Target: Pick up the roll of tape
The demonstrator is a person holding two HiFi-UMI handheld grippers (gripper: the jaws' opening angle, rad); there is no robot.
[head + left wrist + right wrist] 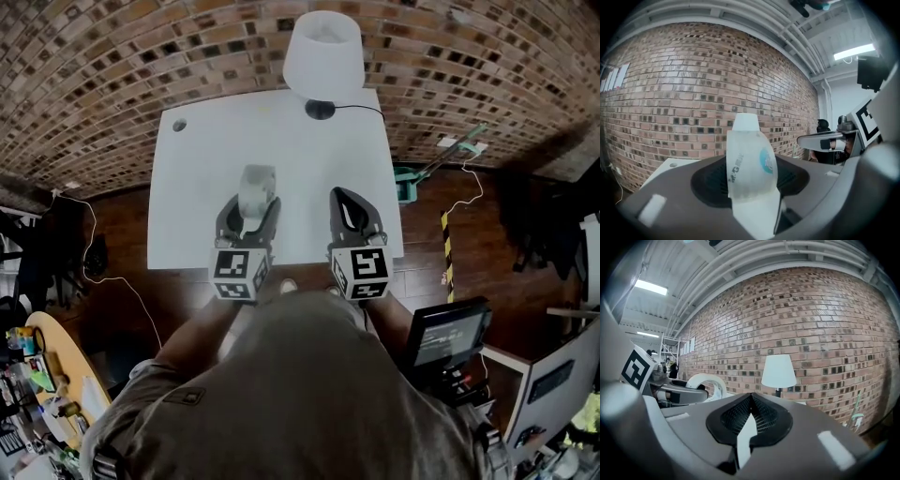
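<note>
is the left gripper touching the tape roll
Touching. The left gripper clamps the tape roll; its own view shows both pads pressed against the roll's sides.

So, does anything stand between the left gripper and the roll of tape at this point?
Nothing visible does. The roll of tape sits directly between the left gripper's jaws, which are closed on its two flat sides. The right gripper is off to the side with its jaws together and empty, clear of the roll.

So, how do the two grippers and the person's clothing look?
Both the left gripper and right gripper have grey bodies with dark ribbed pads. Each carries a cube with black-and-white square markers. The person wears a grey-brown shirt.
</note>
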